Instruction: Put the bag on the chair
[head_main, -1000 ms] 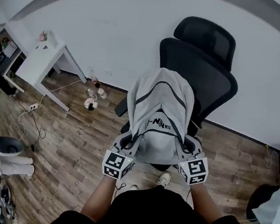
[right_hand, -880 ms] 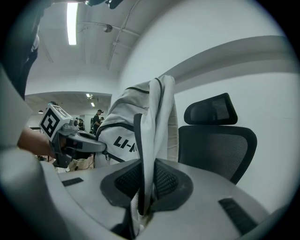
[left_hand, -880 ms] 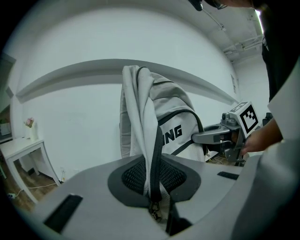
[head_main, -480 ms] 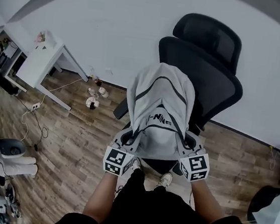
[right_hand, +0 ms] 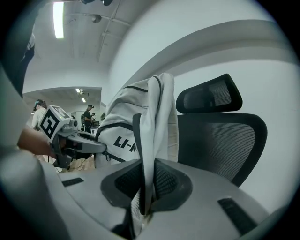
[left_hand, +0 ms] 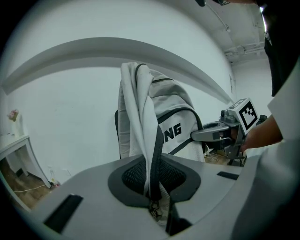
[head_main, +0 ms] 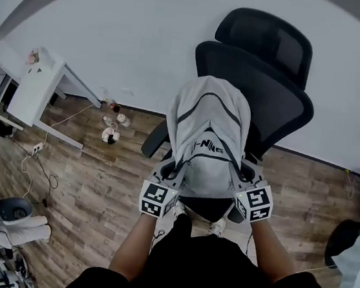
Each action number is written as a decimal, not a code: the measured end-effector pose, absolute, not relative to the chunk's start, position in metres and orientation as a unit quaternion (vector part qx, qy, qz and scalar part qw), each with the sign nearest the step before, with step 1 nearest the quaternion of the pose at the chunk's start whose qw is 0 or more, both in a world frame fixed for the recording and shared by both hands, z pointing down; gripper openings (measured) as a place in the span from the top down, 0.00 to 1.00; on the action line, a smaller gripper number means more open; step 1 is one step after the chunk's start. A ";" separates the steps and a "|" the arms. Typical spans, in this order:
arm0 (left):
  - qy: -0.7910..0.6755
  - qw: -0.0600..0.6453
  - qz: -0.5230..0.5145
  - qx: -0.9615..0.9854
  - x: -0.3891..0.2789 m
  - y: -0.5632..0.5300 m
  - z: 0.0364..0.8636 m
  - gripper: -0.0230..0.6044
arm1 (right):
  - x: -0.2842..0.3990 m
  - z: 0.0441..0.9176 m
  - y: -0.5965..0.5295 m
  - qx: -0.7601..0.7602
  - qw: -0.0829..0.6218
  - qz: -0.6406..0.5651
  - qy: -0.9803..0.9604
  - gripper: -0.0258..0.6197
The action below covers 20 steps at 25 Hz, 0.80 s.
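A light grey bag [head_main: 209,132] with black trim stands upright over the seat of a black mesh office chair [head_main: 270,99], leaning toward its backrest. My left gripper [head_main: 171,171] is shut on a fold of the bag's left edge [left_hand: 149,140]. On the other side my right gripper [head_main: 246,174] is shut on the bag's right edge [right_hand: 151,136]. Each gripper view shows grey fabric and a black strap pinched between the jaws. Whether the bag's bottom rests on the seat [head_main: 208,205] is hidden by the bag itself.
A white wall runs behind the chair. A white desk [head_main: 33,89] stands at the far left, small objects [head_main: 111,128] lie on the wooden floor by the wall, and cables [head_main: 41,162] trail beside them. The person's feet [head_main: 217,226] are just in front of the chair.
The bag and both grippers have moved a little forward and up in the head view, closer to the chair's backrest. Both grips stay as they were.
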<state>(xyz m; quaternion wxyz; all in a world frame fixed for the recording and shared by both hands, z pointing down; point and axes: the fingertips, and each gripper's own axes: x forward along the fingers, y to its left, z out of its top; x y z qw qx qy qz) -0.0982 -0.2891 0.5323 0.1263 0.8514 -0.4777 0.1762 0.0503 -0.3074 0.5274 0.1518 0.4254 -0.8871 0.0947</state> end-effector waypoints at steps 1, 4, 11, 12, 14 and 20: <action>-0.474 0.128 0.180 0.852 -0.097 -0.294 0.537 0.86 | 0.051 0.533 -0.311 0.430 0.157 0.096 -0.884 0.87; -0.461 0.141 0.192 0.855 -0.096 -0.304 0.555 0.86 | 0.052 0.549 -0.320 0.437 0.175 0.103 -0.876 0.87; -0.445 0.166 0.202 0.856 -0.096 -0.325 0.593 0.86 | 0.053 0.587 -0.336 0.447 0.208 0.122 -0.861 0.87; -0.444 0.167 0.204 0.856 -0.095 -0.328 0.599 0.86 | 0.053 0.594 -0.338 0.447 0.213 0.125 -0.860 0.87; -0.442 0.170 0.210 0.855 -0.095 -0.333 0.612 0.86 | 0.053 0.608 -0.341 0.447 0.223 0.131 -0.856 0.87; -0.437 0.187 0.232 0.849 -0.096 -0.351 0.651 0.86 | 0.053 0.649 -0.353 0.447 0.246 0.153 -0.846 0.87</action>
